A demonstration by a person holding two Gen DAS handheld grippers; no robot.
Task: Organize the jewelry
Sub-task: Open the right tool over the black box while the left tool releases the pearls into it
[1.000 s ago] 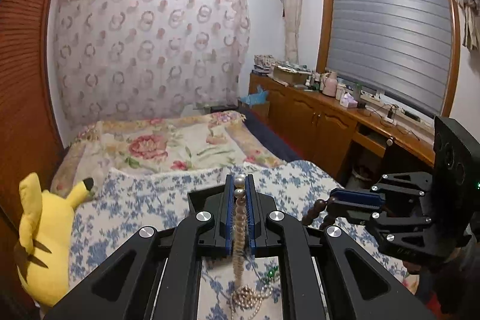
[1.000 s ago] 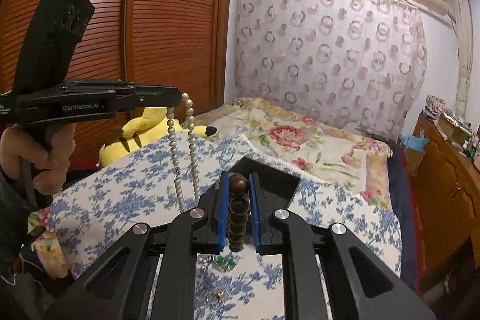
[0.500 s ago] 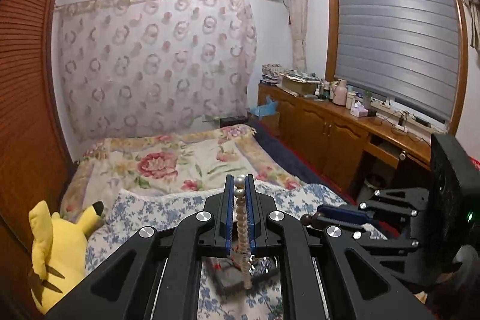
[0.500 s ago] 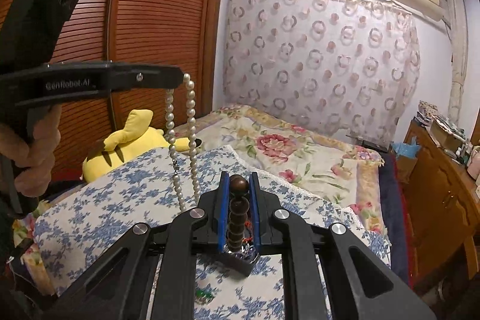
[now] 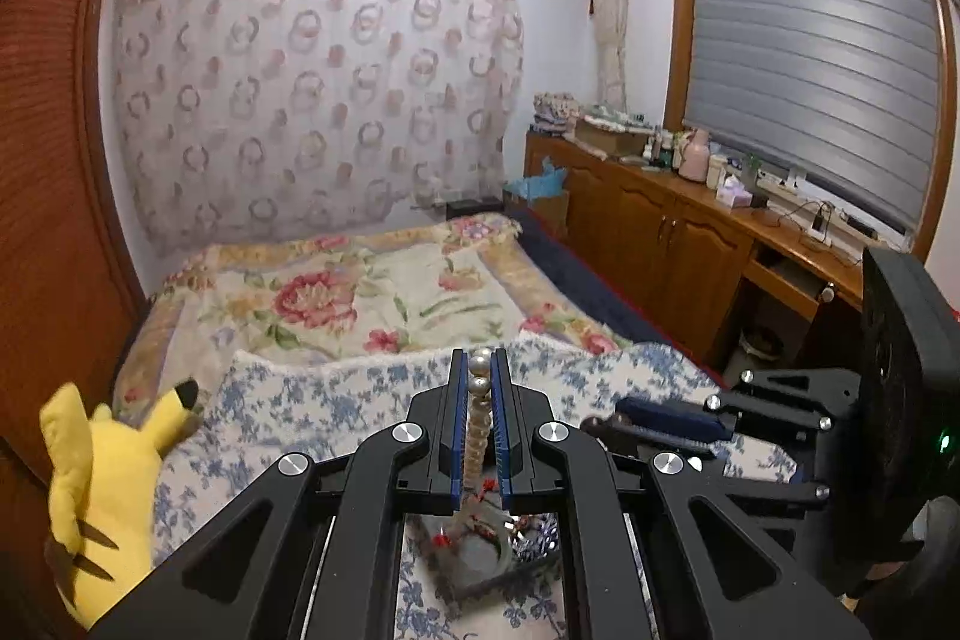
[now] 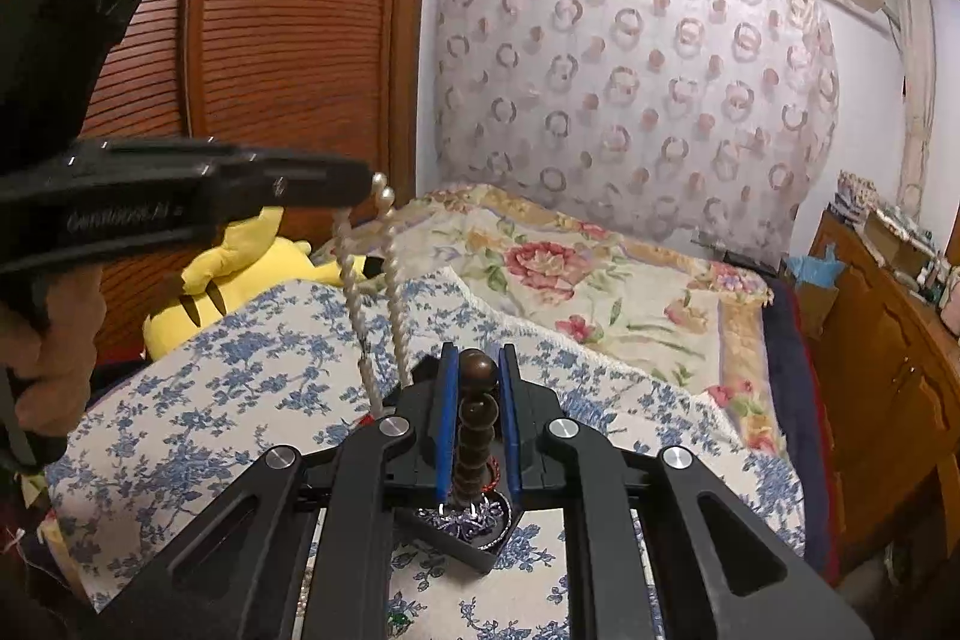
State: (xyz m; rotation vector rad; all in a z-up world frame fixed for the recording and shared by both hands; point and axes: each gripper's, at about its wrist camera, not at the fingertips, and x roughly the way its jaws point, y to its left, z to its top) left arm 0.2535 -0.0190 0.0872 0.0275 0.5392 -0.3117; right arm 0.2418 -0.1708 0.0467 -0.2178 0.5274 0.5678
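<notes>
Pearl necklace point(image 5: 478, 403) pinched in left gripper point(image 5: 479, 370), frame centre; lower end hidden behind the jaws. Brown bead string point(image 6: 477, 409) clamped in right gripper point(image 6: 478, 361). Only right view shows pearls' doubled strands; dark tray point(image 6: 462, 535) partly hidden below, on bed point(image 6: 240, 370).

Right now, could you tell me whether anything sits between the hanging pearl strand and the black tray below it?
Nothing visible does. The pearl strand, pinched in the left tongs, dangles straight toward the black tray, which already holds jewelry. The right tongs, gripping brown beads, hang beside it, not underneath.
</notes>
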